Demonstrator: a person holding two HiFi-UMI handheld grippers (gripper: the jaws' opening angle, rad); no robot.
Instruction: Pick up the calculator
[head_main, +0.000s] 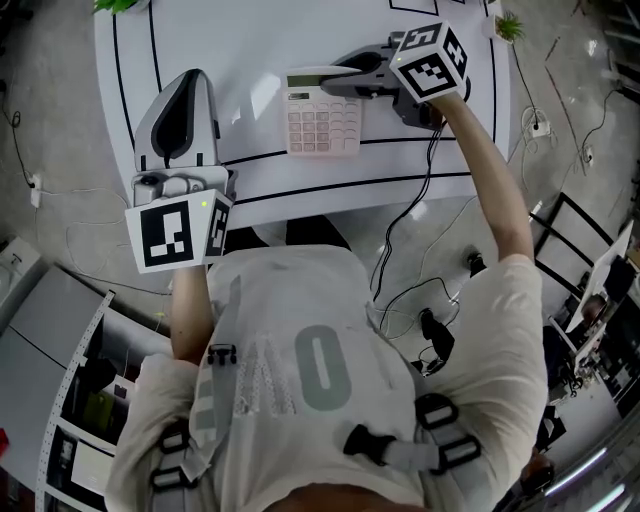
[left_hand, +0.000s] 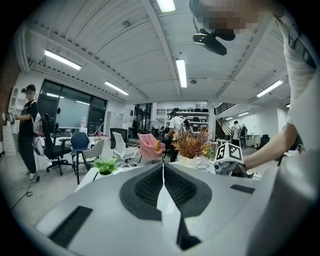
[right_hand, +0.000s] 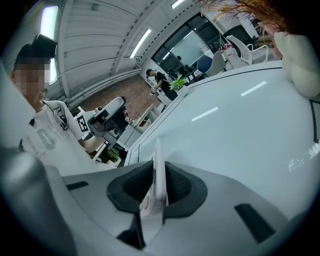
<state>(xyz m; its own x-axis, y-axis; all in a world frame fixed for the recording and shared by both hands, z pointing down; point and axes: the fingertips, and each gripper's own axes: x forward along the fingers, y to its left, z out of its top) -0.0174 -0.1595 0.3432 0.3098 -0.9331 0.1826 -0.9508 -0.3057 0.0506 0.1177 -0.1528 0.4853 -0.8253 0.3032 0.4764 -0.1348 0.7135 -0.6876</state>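
A pale pink-white calculator (head_main: 322, 125) lies on the white table (head_main: 250, 40), display end away from me. My right gripper (head_main: 338, 80) reaches in from the right at the calculator's far right corner. In the right gripper view the calculator (right_hand: 159, 182) stands edge-on between the dark pads (right_hand: 180, 187), which press on both of its faces. My left gripper (head_main: 192, 80) hovers over the table's left part, well left of the calculator. Its jaws meet with nothing between them (left_hand: 163, 170).
Black lines (head_main: 300, 150) cross the table top. Small green plants (head_main: 508, 25) stand at the far corners. A black cable (head_main: 410, 215) hangs off the near edge by my right arm. Grey shelving (head_main: 60, 400) stands low left. Chairs (left_hand: 80, 145) and people are in the room beyond.
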